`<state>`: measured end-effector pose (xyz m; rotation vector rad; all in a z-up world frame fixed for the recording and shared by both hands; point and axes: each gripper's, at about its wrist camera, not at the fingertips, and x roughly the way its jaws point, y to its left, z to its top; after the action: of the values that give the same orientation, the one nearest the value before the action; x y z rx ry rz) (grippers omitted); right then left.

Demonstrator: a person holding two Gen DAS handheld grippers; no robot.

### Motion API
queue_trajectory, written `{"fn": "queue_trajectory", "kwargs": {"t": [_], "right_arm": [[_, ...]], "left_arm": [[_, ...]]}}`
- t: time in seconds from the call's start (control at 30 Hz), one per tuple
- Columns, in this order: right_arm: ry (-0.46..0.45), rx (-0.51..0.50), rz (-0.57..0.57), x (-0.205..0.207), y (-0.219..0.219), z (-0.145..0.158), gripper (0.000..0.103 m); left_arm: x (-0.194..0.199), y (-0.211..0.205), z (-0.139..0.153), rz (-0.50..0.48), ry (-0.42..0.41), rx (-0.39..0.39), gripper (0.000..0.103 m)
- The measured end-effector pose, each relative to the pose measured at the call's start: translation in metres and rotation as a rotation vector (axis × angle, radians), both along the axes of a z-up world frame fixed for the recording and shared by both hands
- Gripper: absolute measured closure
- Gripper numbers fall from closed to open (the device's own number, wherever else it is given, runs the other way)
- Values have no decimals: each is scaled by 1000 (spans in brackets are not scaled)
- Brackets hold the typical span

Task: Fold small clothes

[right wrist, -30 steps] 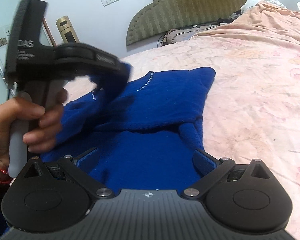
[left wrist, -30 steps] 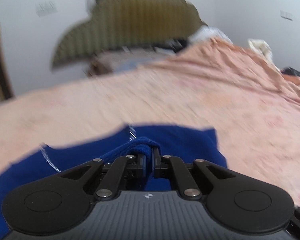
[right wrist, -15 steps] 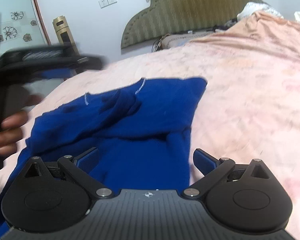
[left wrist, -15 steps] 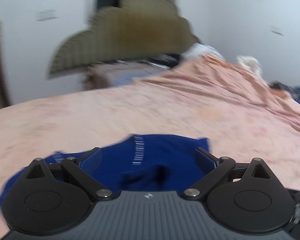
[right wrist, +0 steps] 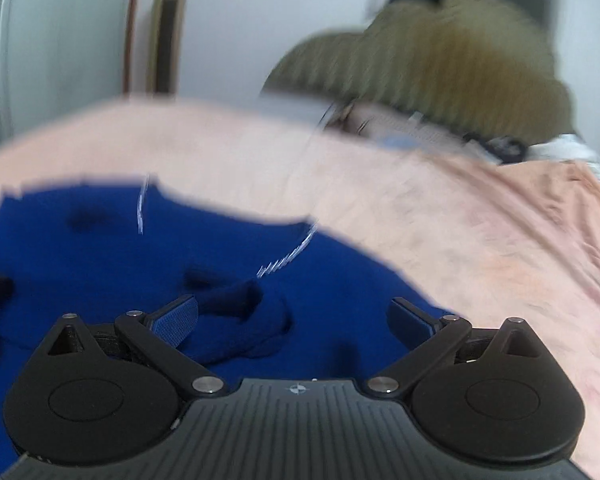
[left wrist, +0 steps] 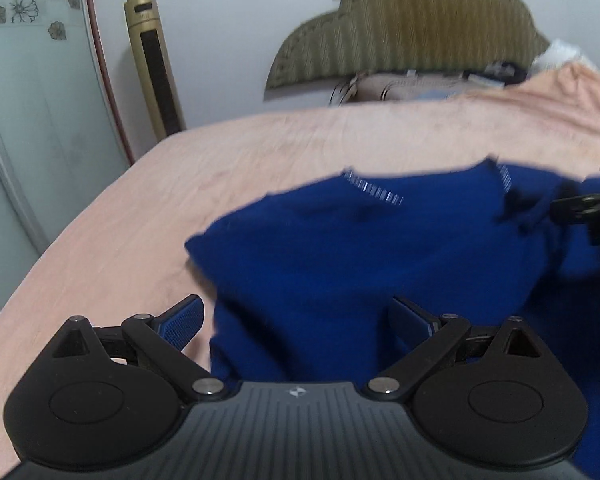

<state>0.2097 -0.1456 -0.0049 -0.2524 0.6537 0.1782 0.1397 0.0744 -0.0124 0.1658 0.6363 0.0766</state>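
left gripper (left wrist: 296, 322): jaws wide, gripping nothing
right gripper (right wrist: 294, 318): jaws wide too, bunched sleeve between
step: blue sweater (left wrist: 380, 248) half-folded on bed (left wrist: 180, 168)
next: you'd prob pinch that sleeve & lay it flat

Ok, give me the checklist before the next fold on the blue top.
1. Left gripper open, nothing pinched: ok.
2. Right gripper open: ok.
3. Blue top lying on the bed: ok.
4. Top flat and smooth: not ok, a rolled sleeve sits bunched by the right gripper.
5. Neckline trim visible for alignment: ok.
6. Top's near hem position: cannot tell, hidden behind the grippers.
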Motion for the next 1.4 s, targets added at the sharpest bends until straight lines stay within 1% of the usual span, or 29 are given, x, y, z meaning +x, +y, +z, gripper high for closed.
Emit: {"fn": "queue_trajectory", "kwargs": {"t": [0.03, 0.07, 0.1, 0.13, 0.17, 0.2, 0.23, 0.27, 0.37, 0.43, 0.57, 0.63, 0.7, 0.77, 0.83, 0.87, 0.9, 0.93, 0.97, 1.03, 1.07, 1.13, 1.17, 1.2, 1.23, 1.27, 1.3, 1.33, 1.4], "right_arm": [[17, -29, -24, 9, 1, -7, 6], [5, -47, -89, 14, -2, -10, 8], [-21, -37, -168, 15, -11, -9, 8], [-52, 6, -247, 11, -23, -6, 7], [-83, 108, -321, 4, -43, 0, 6], [-104, 226, -370, -6, -64, 4, 3], [-128, 325, -413, -15, -82, 7, 3], [-147, 388, -438, -23, -95, 9, 0], [-144, 486, -395, -30, -115, 13, 1], [-85, 558, -347, -26, -125, 12, 1], [-3, 784, -375, -23, -156, 2, 3], [21, 862, -381, -24, -169, -1, 4], [47, 905, -337, -33, -169, -3, 7], [72, 898, -280, -32, -168, -2, 10], [59, 843, -249, -33, -163, 1, 11], [46, 792, -232, -35, -159, 4, 11], [27, 706, -204, -37, -151, 7, 11], [11, 617, -171, -39, -142, 11, 11], [-9, 499, -118, -39, -127, 11, 11], [-37, 318, -28, -40, -101, 10, 11], [-49, 253, 11, -40, -90, 9, 12], [-54, 190, 75, -34, -77, 8, 16], [-43, 175, 86, -30, -74, 7, 25], [-20, 163, 84, -24, -72, 6, 48], [13, 163, 77, -17, -72, 5, 62], [39, 177, 72, -13, -74, 4, 78], [57, 196, 72, -11, -76, 2, 91], [60, 201, 74, -12, -77, 2, 92], [37, 200, 76, -16, -77, 4, 96]], "left_arm": [[2, 1, -5, 8, 12, 12, 3], [3, 2, -10, 12, 24, 15, 3], [3, 4, -13, 15, 29, 6, 3], [4, 5, -14, 13, 24, -9, 3], [4, 8, -13, 8, 23, -26, 3], [2, 9, -12, 2, 24, -38, 3], [2, 11, -14, -3, 29, -50, 3], [2, 13, -15, -7, 33, -61, 2], [1, 13, -13, -6, 35, -65, 2], [1, 15, -13, -5, 37, -71, 2], [0, 18, -12, 1, 44, -97, 2], [-1, 22, -8, 19, 44, -104, 3], [-4, 26, 2, 33, 19, -110, 3], [-7, 34, 16, 29, -29, -104, 3], [-1, 43, 25, 27, -45, -76, 3], [5, 49, 28, 34, -45, -68, 3], [11, 56, 29, 39, -39, -76, 3], [19, 65, 30, 42, -29, -108, 3], [29, 75, 31, 50, -10, -162, 3], [49, 96, 30, 75, 45, -320, 3], [57, 103, 29, 86, 61, -399, 3], [74, 114, 22, 96, 88, -554, 3], [82, 116, 18, 109, 99, -601, 4], [88, 117, 13, 128, 104, -626, 12], [92, 117, 11, 145, 99, -646, 28], [98, 117, 8, 148, 108, -665, 73], [104, 116, 5, 153, 137, -671, 90], [109, 116, 3, 175, 157, -667, 91], [115, 111, 2, 179, 145, -630, 94]]}}
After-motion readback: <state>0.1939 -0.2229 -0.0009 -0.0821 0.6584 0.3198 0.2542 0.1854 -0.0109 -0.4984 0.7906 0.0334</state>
